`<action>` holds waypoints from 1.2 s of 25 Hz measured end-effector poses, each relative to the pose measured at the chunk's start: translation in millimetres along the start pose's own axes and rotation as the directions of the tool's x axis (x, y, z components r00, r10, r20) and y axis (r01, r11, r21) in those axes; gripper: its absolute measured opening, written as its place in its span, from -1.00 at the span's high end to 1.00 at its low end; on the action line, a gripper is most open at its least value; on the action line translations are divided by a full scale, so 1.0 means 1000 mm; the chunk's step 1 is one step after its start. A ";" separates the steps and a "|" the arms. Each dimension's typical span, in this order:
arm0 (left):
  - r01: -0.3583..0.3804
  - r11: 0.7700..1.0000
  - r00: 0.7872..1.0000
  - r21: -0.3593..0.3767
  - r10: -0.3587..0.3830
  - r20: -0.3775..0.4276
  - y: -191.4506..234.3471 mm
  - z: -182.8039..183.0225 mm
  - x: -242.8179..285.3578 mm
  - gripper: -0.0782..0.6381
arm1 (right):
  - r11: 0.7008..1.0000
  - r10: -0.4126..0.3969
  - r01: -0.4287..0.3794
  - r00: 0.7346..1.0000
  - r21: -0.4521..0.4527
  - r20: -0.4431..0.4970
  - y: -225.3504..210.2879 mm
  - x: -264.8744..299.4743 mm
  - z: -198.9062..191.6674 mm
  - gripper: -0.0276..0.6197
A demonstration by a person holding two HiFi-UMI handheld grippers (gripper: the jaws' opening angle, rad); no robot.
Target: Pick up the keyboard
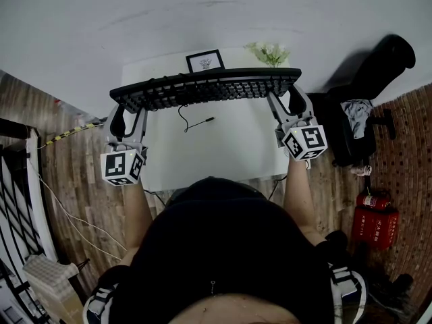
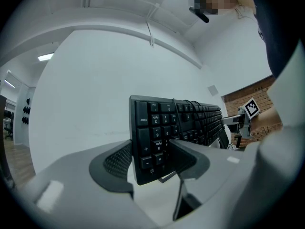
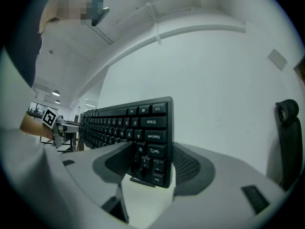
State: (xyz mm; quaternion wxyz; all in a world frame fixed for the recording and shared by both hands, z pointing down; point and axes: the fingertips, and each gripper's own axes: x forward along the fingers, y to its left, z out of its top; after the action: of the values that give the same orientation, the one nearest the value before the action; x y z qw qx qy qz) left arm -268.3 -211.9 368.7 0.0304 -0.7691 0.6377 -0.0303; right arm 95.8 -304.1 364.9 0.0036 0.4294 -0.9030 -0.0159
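Keyboard (image 1: 206, 88) held up above the table (image 1: 223, 150): the pick-up looks done.
My left hand-held gripper (image 1: 127, 115) and right hand-held gripper (image 1: 282, 106) each clamp one keyboard end, jaws wide; next, I reckon, keep both level.

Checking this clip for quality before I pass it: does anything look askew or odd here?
Only minor things. The keyboard, clamped at its ends by the left gripper and right gripper, sits slightly askew in the head view, its left end lower, and its cable trails loose down to the white table.
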 end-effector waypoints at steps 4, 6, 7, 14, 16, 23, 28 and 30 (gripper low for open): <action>-0.012 1.000 1.000 0.001 0.012 -0.003 -0.001 0.001 -0.002 0.08 | 1.000 0.009 -0.009 1.000 0.001 0.000 -0.001 0.001 0.001 0.08; -0.017 1.000 1.000 0.002 0.017 -0.004 -0.001 0.001 0.000 0.08 | 1.000 0.014 -0.014 1.000 0.001 0.000 -0.003 0.004 0.000 0.08; -0.021 1.000 1.000 0.004 0.021 -0.003 -0.002 0.001 -0.001 0.08 | 1.000 0.017 -0.017 1.000 0.001 0.001 -0.004 0.004 0.000 0.08; -0.039 0.999 0.999 0.011 0.039 0.001 -0.014 -0.003 -0.011 0.08 | 1.000 0.029 -0.029 1.000 0.007 -0.003 -0.006 -0.006 -0.008 0.08; -0.042 0.999 0.999 0.015 0.042 0.001 -0.019 -0.002 -0.014 0.08 | 0.999 0.031 -0.031 0.999 0.010 -0.004 -0.007 -0.011 -0.009 0.08; -0.060 0.998 0.998 0.020 0.060 0.001 -0.031 -0.006 -0.021 0.08 | 0.999 0.049 -0.049 0.999 0.023 -0.007 -0.011 -0.018 -0.017 0.08; -0.081 0.997 0.996 0.018 0.081 -0.025 -0.018 -0.007 -0.020 0.08 | 0.997 0.071 -0.070 0.997 0.032 -0.025 -0.007 0.002 -0.019 0.08; -0.089 0.996 0.995 0.016 0.090 -0.035 -0.010 -0.005 -0.016 0.08 | 0.996 0.080 -0.079 0.996 0.037 -0.031 -0.007 0.013 -0.017 0.08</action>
State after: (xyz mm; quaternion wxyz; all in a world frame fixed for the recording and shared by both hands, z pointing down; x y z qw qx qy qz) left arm -261.6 -194.5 374.1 0.0260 -0.7389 0.6717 -0.0473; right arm 92.6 -319.1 381.3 0.0114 0.3935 -0.9192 0.0074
